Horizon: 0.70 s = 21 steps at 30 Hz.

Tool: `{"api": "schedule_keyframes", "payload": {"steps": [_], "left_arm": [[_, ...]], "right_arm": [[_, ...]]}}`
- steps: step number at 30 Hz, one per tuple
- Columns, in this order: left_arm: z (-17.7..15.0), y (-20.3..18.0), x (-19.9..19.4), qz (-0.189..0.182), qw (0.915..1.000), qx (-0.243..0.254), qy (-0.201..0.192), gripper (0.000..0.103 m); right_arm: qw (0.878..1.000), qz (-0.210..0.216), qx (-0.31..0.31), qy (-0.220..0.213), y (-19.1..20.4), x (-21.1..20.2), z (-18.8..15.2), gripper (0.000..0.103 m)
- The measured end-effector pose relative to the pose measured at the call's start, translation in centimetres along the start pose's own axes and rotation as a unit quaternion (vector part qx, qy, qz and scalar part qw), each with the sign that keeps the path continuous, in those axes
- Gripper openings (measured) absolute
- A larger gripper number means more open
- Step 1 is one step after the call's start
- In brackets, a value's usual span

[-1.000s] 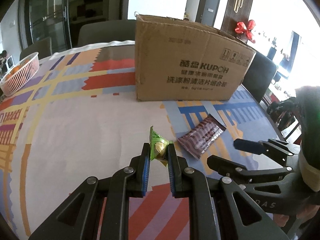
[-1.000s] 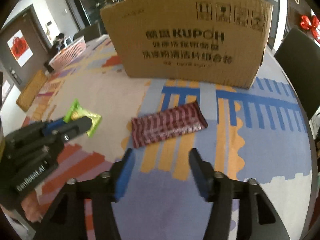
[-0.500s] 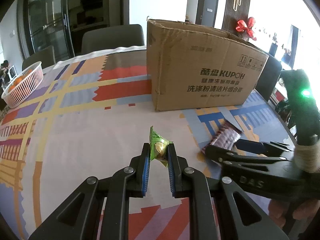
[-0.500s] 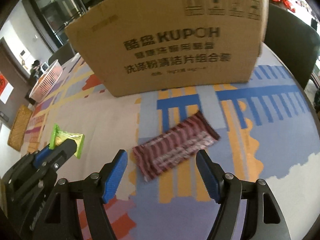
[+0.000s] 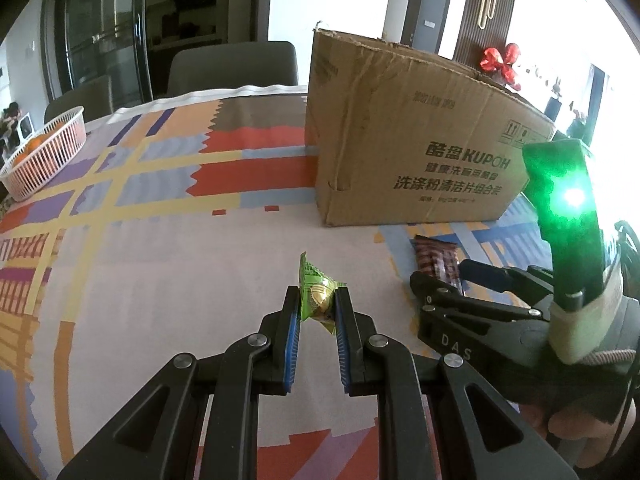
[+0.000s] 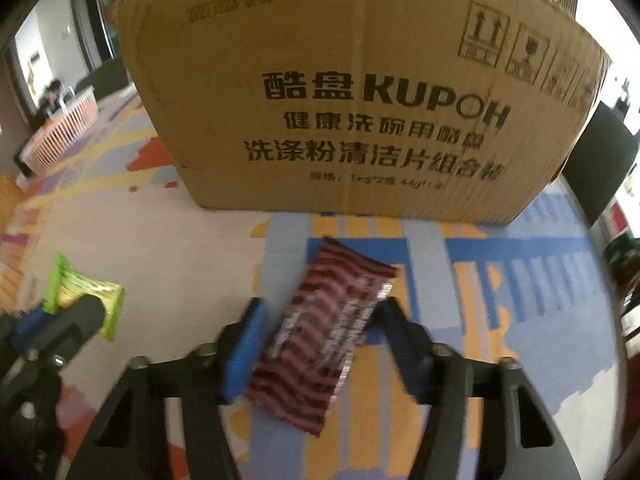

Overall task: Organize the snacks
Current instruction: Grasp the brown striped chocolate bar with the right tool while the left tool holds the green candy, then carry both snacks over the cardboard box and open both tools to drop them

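Left gripper (image 5: 317,304): we see fingers clamped on green snack packet (image 5: 316,294), lifted above tabletop (image 5: 160,248). Right gripper (image 6: 320,322): fingers closing around striped maroon snack packet (image 6: 324,340) lying on tabletop before cardboard box (image 6: 360,92); we cannot tell whether pads touch yet.

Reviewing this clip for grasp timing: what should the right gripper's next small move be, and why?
Probably finish closing on the striped maroon snack packet before lifting. The right gripper straddles it, jaws closing, with the packet lying on the tablecloth between the pads, not clearly pinched. The left gripper already clamps the green snack.
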<state>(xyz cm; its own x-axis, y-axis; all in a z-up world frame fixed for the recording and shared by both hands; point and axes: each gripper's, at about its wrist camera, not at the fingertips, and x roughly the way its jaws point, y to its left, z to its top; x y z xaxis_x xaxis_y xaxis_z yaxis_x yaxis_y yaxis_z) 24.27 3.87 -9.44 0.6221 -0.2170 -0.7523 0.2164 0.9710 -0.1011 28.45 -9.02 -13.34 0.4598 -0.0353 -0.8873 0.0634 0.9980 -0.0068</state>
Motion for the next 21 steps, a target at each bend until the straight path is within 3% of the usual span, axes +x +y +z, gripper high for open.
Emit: {"api": "schedule_keyframes", "payload": {"steps": [3, 8, 21], "left_arm": [[0.1, -0.2, 0.3, -0.002, 1.0000, -0.003, 0.004, 0.018], [0.3, -0.5, 0.4, 0.000, 1.0000, -0.003, 0.006, 0.018], [1.2, -2.1, -1.7, 0.009, 0.9999, 0.007, -0.009, 0.018]], "right_arm": [[1.000, 0.007, -0.008, -0.001, 0.2, 0.1, 0.2, 0.042], [1.000, 0.020, -0.016, -0.001, -0.2, -0.2, 0.3, 0.038], [0.998, 0.052, -0.007, -0.028, -2.6, -3.7, -0.5, 0.038]]}}
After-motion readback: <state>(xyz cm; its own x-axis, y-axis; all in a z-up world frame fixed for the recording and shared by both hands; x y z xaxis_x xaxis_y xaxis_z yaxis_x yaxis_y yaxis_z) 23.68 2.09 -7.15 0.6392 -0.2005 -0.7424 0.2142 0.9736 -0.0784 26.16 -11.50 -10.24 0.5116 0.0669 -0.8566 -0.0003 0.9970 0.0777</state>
